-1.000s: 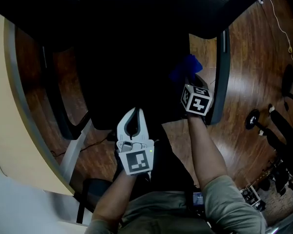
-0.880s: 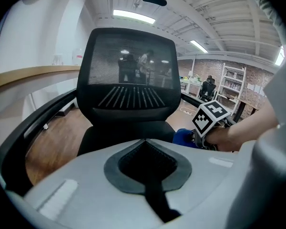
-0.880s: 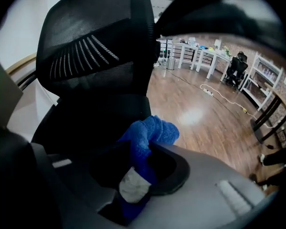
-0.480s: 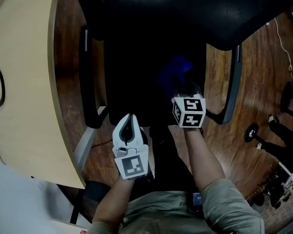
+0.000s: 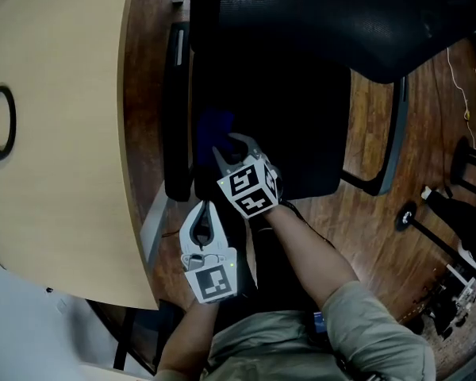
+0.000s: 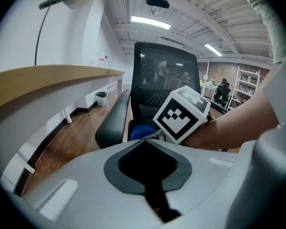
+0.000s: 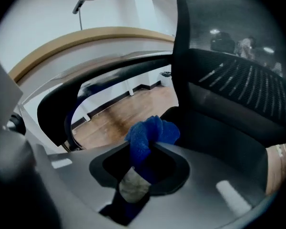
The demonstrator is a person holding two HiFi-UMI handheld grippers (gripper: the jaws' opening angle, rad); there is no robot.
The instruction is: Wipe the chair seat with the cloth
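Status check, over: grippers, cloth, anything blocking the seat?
Right gripper shut on blue cloth, at seat edge by desk-side armrest. Left gripper shut, empty, off the seat. Nothing in the way seen.

No legible text, labels, brands, numbers or signs

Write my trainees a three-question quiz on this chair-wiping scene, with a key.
1. True or false: the right hand-held gripper clamps the blue cloth.
2. The left hand-held gripper is: A gripping the cloth; B shut, empty; C wide open.
3. Which armrest is the cloth nearest?
Key: 1 true; 2 B; 3 the one beside the desk.
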